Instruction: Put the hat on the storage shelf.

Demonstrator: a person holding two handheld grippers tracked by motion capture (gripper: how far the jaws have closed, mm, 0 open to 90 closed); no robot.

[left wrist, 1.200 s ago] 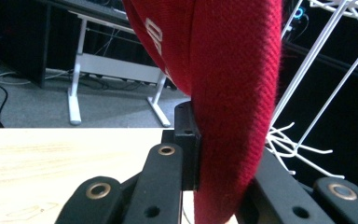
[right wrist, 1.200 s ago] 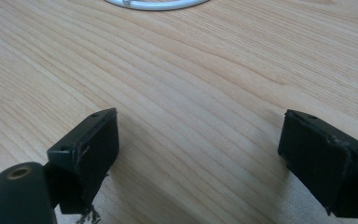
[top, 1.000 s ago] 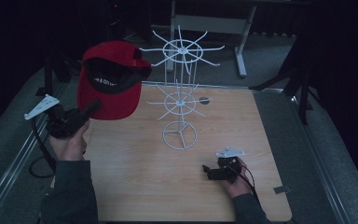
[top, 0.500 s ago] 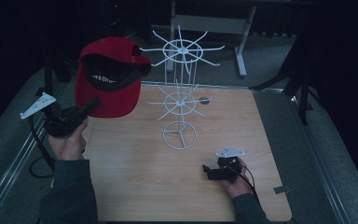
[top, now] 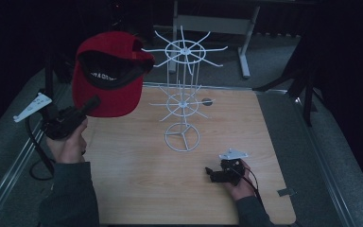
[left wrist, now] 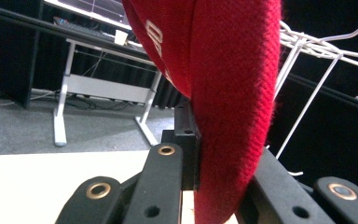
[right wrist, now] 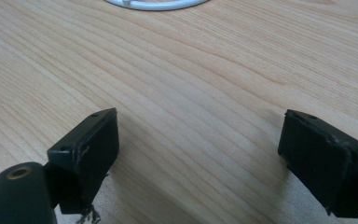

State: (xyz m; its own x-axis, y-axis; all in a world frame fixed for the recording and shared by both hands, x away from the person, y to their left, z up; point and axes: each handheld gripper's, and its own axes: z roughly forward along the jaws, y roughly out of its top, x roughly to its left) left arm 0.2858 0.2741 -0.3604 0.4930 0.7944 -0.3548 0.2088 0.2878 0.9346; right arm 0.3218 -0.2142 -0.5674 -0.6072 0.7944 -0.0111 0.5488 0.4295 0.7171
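while left tongs (top: 93, 102) clamp red cap (top: 105, 75), raised

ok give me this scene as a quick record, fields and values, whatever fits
surface: wooden table
held item: red cap, raised above the table's left edge
left gripper: shut on the cap's brim
right gripper: open, jaws apart, nothing between them, low over the table
stand: white wire rack, two tiers of hooks, round base on the table
cap vs rack: cap is left of the top tier, not hung on a hook
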